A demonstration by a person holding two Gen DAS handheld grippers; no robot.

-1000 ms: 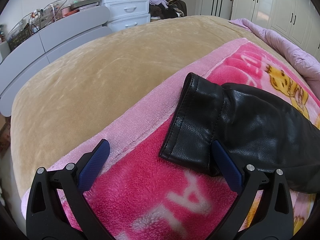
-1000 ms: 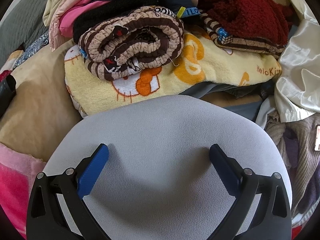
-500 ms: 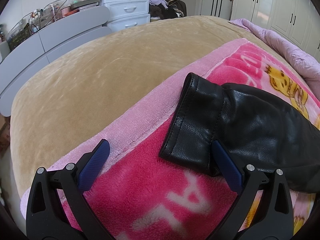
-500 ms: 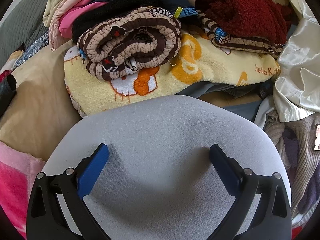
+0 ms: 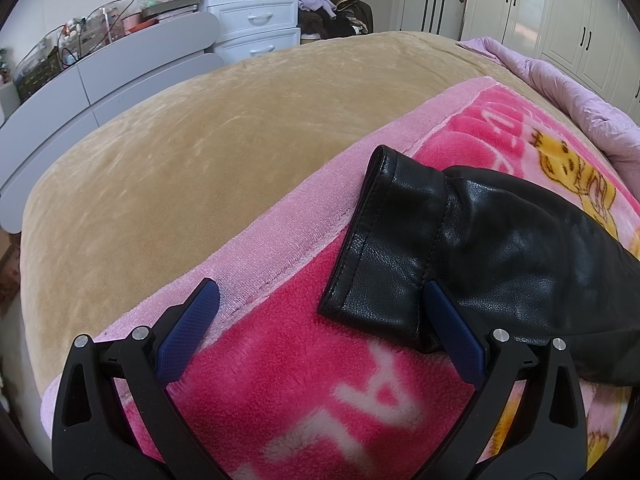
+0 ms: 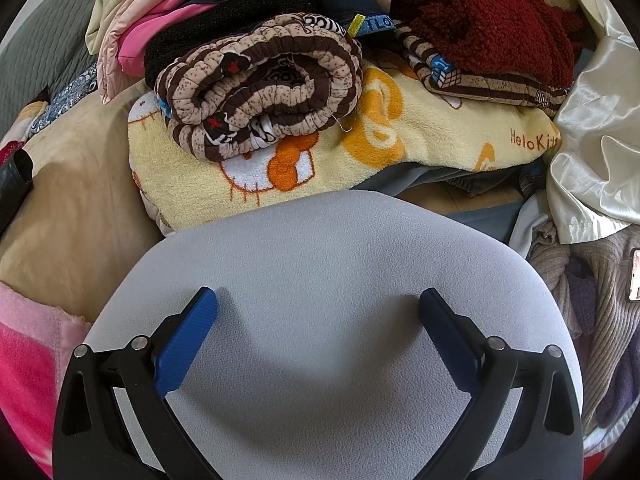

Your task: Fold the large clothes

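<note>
My left tool (image 5: 318,300) hung with its blue pads spread wide over the bed, pinching nothing. The black leather jacket (image 5: 500,256) lay on the pink blanket (image 5: 304,392), its sleeve cuff (image 5: 380,248) pointing toward 11 o'clock and reaching between my fingers; the right pad (image 5: 452,328) sat just against the cuff's near corner, though I could not tell whether it touched. The cuff's far end crossed the blanket's pale pink border (image 5: 280,240). Beyond that border, from 9 to 12 o'clock, the tan bedspread (image 5: 192,152) ran bare to the bed's edge, the widest open room in view. A lilac quilt (image 5: 568,92) bounded the bed at 2 o'clock.

My right tool (image 6: 318,300) was likewise spread and pinching nothing, poised over a smooth grey cushion (image 6: 328,264). Past the cushion's far edge at 12 o'clock, room was tight: a rolled brown striped blanket (image 6: 264,84) sat on a yellow cartoon blanket (image 6: 420,140), with a dark red fleece (image 6: 492,24) at 1 o'clock and a cream satin cloth (image 6: 600,128) at 2 o'clock. A strip of the jacket showed at the 9 o'clock edge.

Compared with a second before, the left view matched exactly, while in the right view the pile sat slightly higher in frame.
</note>
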